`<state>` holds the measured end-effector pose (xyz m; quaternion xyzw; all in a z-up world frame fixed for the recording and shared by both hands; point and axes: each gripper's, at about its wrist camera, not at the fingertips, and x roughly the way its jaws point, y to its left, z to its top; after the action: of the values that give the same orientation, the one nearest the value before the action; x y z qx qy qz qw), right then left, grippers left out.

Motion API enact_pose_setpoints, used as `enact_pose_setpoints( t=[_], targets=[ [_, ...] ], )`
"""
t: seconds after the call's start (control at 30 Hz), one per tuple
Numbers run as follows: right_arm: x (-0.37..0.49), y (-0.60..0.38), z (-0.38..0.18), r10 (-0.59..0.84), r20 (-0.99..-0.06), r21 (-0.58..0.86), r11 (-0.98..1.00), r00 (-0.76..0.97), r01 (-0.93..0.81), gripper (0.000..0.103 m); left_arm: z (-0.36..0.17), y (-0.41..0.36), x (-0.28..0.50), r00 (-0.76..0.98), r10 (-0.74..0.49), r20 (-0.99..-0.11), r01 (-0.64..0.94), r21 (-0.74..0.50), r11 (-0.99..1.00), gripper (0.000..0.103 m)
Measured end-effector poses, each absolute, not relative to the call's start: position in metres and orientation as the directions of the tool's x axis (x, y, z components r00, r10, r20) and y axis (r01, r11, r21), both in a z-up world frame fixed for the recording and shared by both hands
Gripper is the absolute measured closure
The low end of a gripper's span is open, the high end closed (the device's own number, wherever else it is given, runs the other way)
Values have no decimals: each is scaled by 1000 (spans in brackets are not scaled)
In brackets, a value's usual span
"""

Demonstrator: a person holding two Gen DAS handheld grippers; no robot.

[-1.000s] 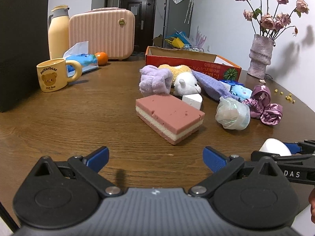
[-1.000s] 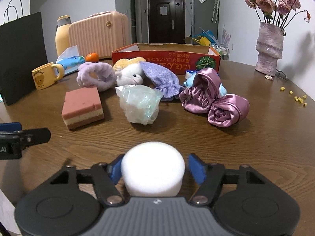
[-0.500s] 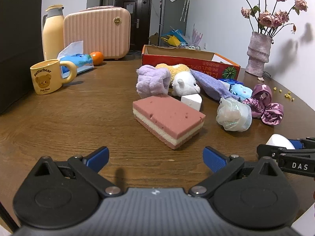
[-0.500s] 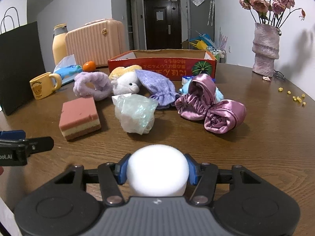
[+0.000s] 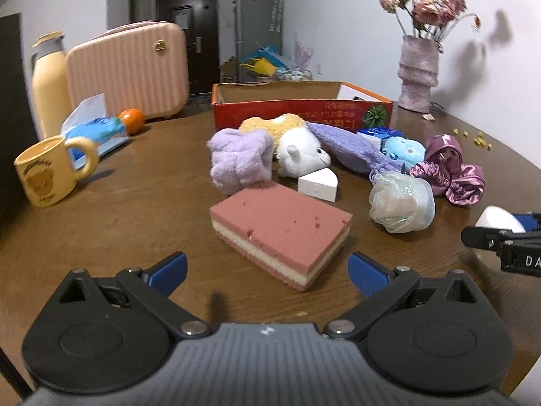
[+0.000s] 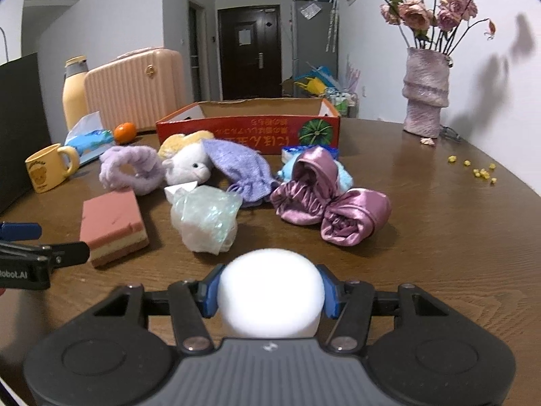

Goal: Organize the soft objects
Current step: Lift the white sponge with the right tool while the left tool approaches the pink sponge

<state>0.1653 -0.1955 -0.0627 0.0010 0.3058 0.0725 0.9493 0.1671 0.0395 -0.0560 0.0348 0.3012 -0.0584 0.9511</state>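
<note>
black bag [image 6: 20,128]: far left edge of the counter [image 6: 439,237], upright
mug [image 5: 50,172]: yellow, bear print, near left side, handle toward the right
bottle [image 6: 72,91]: yellow, standing behind the mug, beside the pink case [image 6: 135,88]
tissue pack [image 5: 96,130]: blue, lying in front of the case, orange [image 5: 132,120] touching its right end
left tool [image 5: 267,272]: low over the counter, blue pads wide apart, nothing between them, pointing at the sponge
sponge [image 5: 280,230]: pink and cream layers, flat on the counter just ahead of the left tool
purple scrunchie [image 5: 240,159]: fluffy, just behind the sponge, against the white plush [image 5: 302,157]
white wedge [image 5: 318,184]: small foam piece between plush and sponge
red box [image 6: 250,125]: open cardboard box behind the pile, looks empty from here
purple pouch [image 6: 236,165]: knit, draped over the plush
bath pouf [image 6: 204,218]: pale mesh ball, centre, in front of the pouch
white foam ball [image 6: 270,301]: clamped between the blue pads of the right tool [image 6: 270,292], pads pressing both sides
satin bonnet [image 6: 331,199]: pink-mauve bundle right of the pouf, blue plush [image 5: 404,147] behind it
vase [image 6: 426,91]: pink, dried roses, far right back
yellow bits [image 6: 476,169]: scattered on the counter at right
</note>
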Motion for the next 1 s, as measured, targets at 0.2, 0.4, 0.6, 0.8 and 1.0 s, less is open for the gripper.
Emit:
enact_pose_setpoints(
  t=[0.2,0.4,0.6,0.8,1.0],
  targets=[
    [169,-193,-61,93,-580,36,995,810,-88,48,-52,41,188,797,-132,-590,212,69,975,0],
    [176,-189,-60,62,-583,27,998,810,-58,48,-52,39,206,764,-179,-620,307,105,946,0],
    [183,-187,-58,44,-583,25,999,811,-36,47,-58,41,228,725,-205,-658,362,111,925,0],
    [189,-184,-61,39,-593,20,999,805,-33,47,-61,46,244,707,-239,-665,372,62,926,0],
    [195,-180,-65,52,-605,21,999,795,-50,47,-65,50,254,696,-257,-670,373,32,927,0]
  ],
)
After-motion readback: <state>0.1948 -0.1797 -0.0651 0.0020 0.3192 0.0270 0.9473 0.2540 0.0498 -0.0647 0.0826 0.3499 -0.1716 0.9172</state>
